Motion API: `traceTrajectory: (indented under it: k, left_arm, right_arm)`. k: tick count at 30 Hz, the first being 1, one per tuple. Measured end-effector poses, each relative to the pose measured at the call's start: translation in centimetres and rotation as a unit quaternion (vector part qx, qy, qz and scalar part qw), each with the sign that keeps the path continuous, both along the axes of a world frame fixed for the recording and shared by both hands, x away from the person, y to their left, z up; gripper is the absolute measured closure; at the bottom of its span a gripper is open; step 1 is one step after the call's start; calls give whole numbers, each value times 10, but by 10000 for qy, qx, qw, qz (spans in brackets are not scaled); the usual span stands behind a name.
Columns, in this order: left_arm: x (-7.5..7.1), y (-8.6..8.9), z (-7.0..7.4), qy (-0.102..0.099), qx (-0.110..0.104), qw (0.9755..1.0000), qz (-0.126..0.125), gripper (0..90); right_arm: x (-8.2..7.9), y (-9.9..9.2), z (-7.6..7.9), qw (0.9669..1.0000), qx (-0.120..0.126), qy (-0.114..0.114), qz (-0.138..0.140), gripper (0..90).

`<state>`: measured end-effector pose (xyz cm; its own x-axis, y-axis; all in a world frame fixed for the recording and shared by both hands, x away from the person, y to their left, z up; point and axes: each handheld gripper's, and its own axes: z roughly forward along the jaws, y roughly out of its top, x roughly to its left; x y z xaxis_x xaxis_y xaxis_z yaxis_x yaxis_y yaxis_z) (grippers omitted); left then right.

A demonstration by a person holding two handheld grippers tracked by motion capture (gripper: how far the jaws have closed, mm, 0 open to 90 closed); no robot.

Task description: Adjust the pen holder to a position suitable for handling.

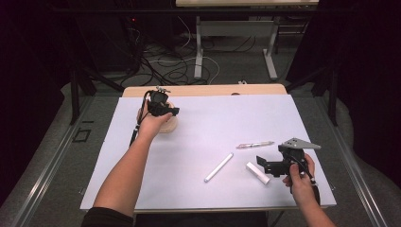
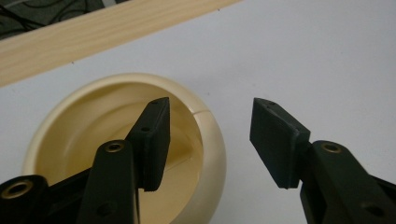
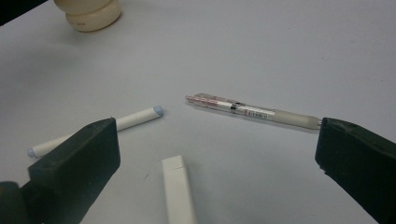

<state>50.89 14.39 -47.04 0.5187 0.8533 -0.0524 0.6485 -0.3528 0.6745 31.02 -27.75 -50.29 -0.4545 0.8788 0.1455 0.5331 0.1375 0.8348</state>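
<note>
Jaws on my left gripper [image 2: 208, 140] stand apart w/ the near wall of the cream bowl [image 2: 205, 140] between them: one pad [image 2: 152, 140] inside the bowl, the other [image 2: 275, 140] outside over the white mat, neither pressing the rim yet. Bowl sits far-left on the mat [image 1: 213, 123], close to the wooden table edge [image 1: 203, 90]; from above my left hand covers most of it. Right gripper [image 1: 261, 162] is at the near right, jaws spread wide, nothing in them. Between them on the mat lies a short white stick [image 3: 180, 196]; a longer white tube w/ bluish ends [image 3: 135, 119] lies to one side, a clear pen [image 3: 247, 111] just beyond.
</note>
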Motion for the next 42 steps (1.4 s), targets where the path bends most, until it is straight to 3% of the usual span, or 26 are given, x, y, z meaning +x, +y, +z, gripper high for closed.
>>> traceTrajectory:
  k: [6, 15, 25, 33, 42]
  left_arm:
    - [0, 0, -2, 193, 9, 9998, 1, 550]
    - [1, 0, -4, 257, 144, 9995, -65, 607]
    - [1, 0, -4, 289, 249, 9992, -151, 741]
    - [1, 0, -4, 239, 284, 9991, -220, 750]
    - [-3, 0, -1, 357, 317, 9986, -226, 753]
  right_arm:
    - [0, 0, 0, 10000, -5, 10, 7, 0]
    - [0, 0, -1, 10000, -28, 5, 37, 1]
    - [1, 1, -1, 10000, -20, 41, 49, 1]
    - [1, 1, -1, 10000, -21, 44, 60, 2]
    - [1, 1, -1, 10000, -13, 55, 58, 2]
